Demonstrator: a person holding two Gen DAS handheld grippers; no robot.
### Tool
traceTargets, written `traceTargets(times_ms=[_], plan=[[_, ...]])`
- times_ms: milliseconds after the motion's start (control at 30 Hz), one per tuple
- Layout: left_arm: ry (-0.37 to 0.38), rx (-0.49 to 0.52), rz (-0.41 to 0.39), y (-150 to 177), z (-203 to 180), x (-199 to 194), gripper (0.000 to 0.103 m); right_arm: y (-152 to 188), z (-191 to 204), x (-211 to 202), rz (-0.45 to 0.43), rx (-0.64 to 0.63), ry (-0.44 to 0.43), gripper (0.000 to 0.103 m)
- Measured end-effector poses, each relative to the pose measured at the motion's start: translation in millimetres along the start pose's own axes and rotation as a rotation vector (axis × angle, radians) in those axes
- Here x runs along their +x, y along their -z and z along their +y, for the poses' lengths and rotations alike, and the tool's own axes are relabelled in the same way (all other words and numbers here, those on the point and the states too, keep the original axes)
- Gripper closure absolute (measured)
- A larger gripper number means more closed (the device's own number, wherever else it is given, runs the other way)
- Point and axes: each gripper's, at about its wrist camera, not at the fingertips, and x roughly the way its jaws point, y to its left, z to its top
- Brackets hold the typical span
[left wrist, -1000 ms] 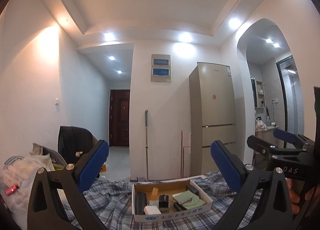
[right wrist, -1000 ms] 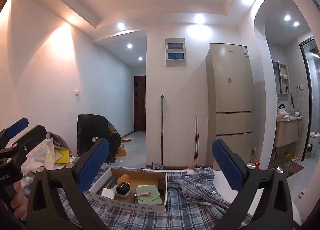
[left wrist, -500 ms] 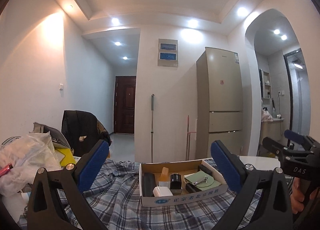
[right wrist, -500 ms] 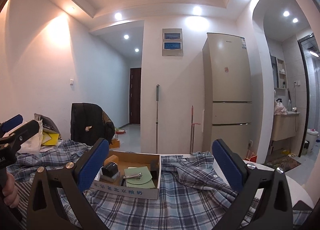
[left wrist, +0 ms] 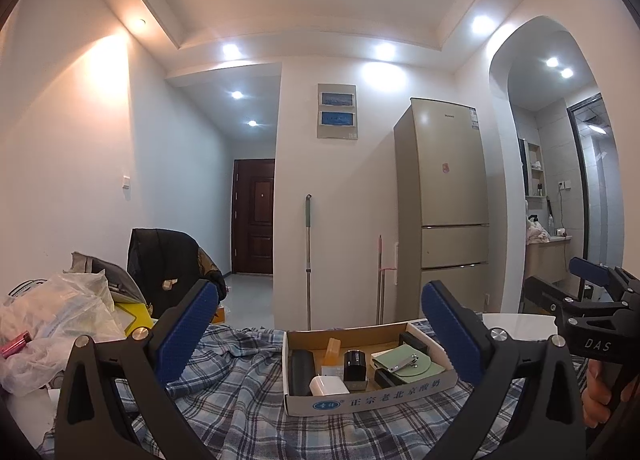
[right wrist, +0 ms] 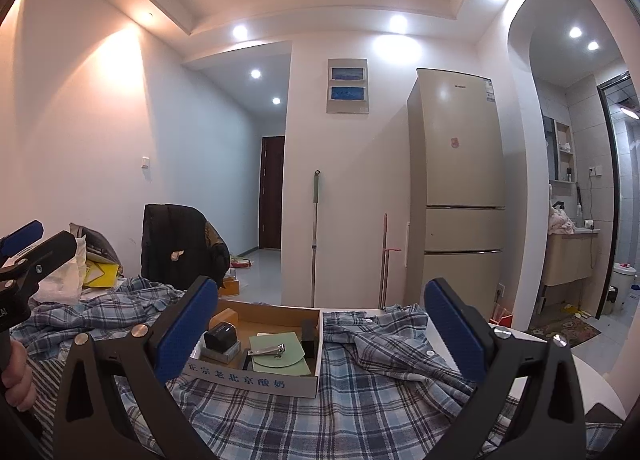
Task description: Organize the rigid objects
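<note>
Covering the surface, a rumpled plaid cloth (left wrist: 240,392). Resting on it, an open cardboard box (left wrist: 370,400), ahead of both grippers. Inside, side by side: green pouch (left wrist: 408,360), black case (left wrist: 301,372), white charger (left wrist: 329,385). Spread wide and empty, left gripper (left wrist: 320,336) and right gripper (right wrist: 322,330).

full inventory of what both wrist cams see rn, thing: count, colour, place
cardboard box: 1, brown and white, on the plaid cloth
plaid cloth: 1, blue and white, over the table
nail clipper: 1, silver, on the green pouch
green pouch: 1, in the box
charger: 1, white, box front
fridge: 1, beige, back wall
mop: 1, green handle, leaning on the wall
left gripper: 1, black, blue pads, jaws open
right gripper: 1, same, jaws open
</note>
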Motion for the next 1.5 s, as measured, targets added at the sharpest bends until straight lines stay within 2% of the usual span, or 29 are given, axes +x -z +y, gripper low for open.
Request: traceTargets(times_ms=[333,1500], plan=[[0.007,0.027,0.007,0.6,-6.5,-0.5,0.000,0.1,3.4,0.9,0.009,-0.020,-0.003,0.000],[0.016,0.009,0.033,3.4,-4.0,6.0,0.000,0.9,6.7,-1.1,-0.002,-0.029,0.000,0.000]])
